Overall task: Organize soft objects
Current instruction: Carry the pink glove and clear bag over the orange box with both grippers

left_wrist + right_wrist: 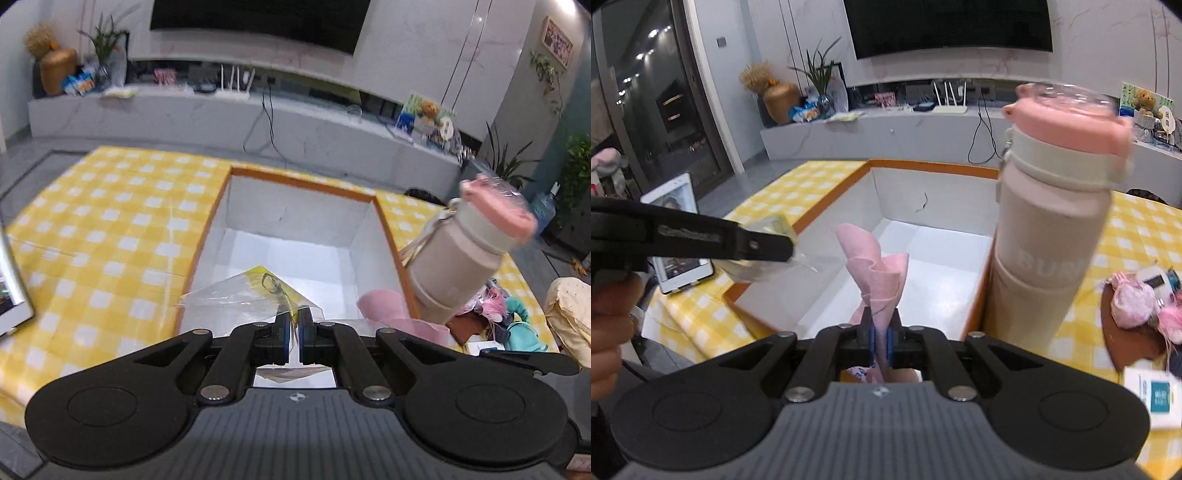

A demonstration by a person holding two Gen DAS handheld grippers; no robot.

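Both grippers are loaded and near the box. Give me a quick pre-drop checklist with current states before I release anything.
1. Left gripper shut on clear plastic bag: ok.
2. Right gripper shut on pink cloth: ok.
3. White box open, floor free of items: ok.
4. Both loads over the box opening: cannot tell.
5. Pink-lidded bottle close beside the box's orange rim, in the right gripper's way: not ok.

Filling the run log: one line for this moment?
left gripper: shut on clear bag | right gripper: shut on pink cloth | box: open
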